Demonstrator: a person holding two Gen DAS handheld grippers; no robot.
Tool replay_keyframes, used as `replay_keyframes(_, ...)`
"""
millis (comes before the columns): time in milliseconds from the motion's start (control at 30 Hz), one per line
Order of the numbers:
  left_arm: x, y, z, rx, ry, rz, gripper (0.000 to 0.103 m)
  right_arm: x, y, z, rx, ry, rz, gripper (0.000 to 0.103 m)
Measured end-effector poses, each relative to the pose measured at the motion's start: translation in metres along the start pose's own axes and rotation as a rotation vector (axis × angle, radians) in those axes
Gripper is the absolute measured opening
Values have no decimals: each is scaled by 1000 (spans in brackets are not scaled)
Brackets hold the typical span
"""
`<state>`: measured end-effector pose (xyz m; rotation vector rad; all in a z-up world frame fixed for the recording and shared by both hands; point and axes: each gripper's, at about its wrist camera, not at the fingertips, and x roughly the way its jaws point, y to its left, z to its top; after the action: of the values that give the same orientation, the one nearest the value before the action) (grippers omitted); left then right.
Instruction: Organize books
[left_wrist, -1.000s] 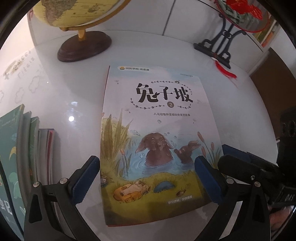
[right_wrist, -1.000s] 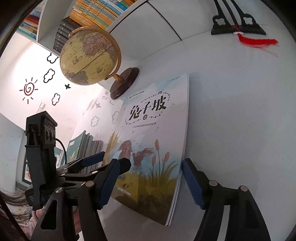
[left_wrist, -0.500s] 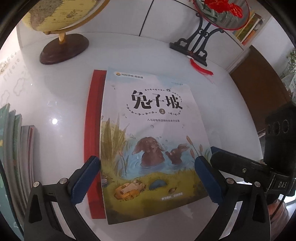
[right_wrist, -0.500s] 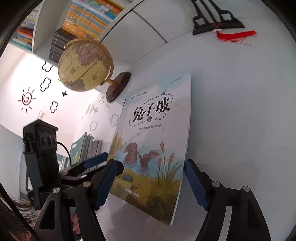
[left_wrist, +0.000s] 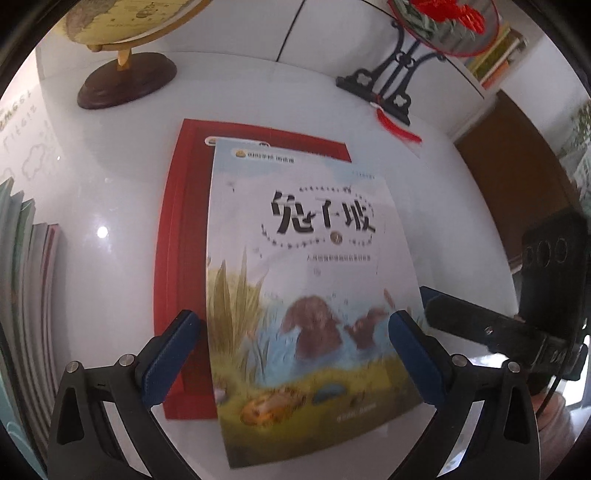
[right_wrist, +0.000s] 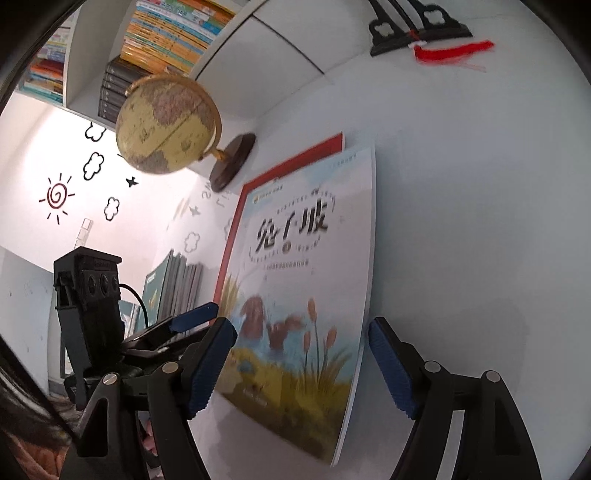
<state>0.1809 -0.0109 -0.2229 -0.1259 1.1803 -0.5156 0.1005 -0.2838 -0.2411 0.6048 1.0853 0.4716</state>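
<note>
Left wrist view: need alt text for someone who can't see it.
An illustrated picture book lies partly over a red book on a white table, framed by the open blue-padded left gripper. A globe and a black ornament stand stand behind, a row of upright books at left, the right gripper entering from the right.

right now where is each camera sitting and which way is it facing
Left wrist: on the left gripper, tilted down at the illustrated picture book lying partly over a red flat book on the glossy white table; its own blue-padded fingers show, jaws open.
Right wrist: on the right gripper, looking across the table from the book's right; its open fingers show, with the left gripper beside.
Shared: both books, the yellow globe on a dark wooden base, the row of standing green books.
</note>
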Motion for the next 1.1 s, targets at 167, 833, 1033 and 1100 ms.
replay_keyframes(167,-1,-7,-9,50,-30,22,102,8,6,5,-62,-57,-1,84)
replay_keyframes(833,-8,-8,-25,30,0,98,102,-18,-20,-36,175,-98,200,45)
replay_keyframes(1033,-19,-10,-48,-11,16,65,102,-11,-13,-38,113,-25,81,44)
replay_keyframes(1100,-21,-12,-54,-17,15,77,102,-11,-16,-37,136,-31,86,45)
